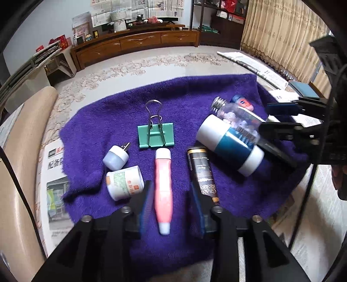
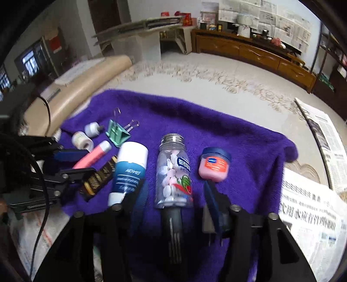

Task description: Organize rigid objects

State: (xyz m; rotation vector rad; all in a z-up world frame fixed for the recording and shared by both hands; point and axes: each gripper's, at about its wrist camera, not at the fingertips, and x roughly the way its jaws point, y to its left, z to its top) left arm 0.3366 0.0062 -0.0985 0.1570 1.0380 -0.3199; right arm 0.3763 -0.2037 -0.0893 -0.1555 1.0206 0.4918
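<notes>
your left gripper (image 1: 170,195) stands apart around the pink tube (image 1: 163,191) on the purple towel (image 1: 195,95), pads clear of it. your right gripper (image 2: 175,195) gapes astride the pill bottle (image 2: 174,173), not pressing. both look light, hard and slick; take each mid-body, squarely.

Purple towel (image 1: 195,97) spread across frame centre. Newspaper (image 2: 312,208) at lower right, under towel edge. Patterned carpet (image 1: 141,65) beyond towel. Long wooden cabinet (image 1: 134,45) along far wall, upper centre. Beige curtain (image 1: 282,32) upper right. Newspaper sheets on wall (image 2: 271,15).
</notes>
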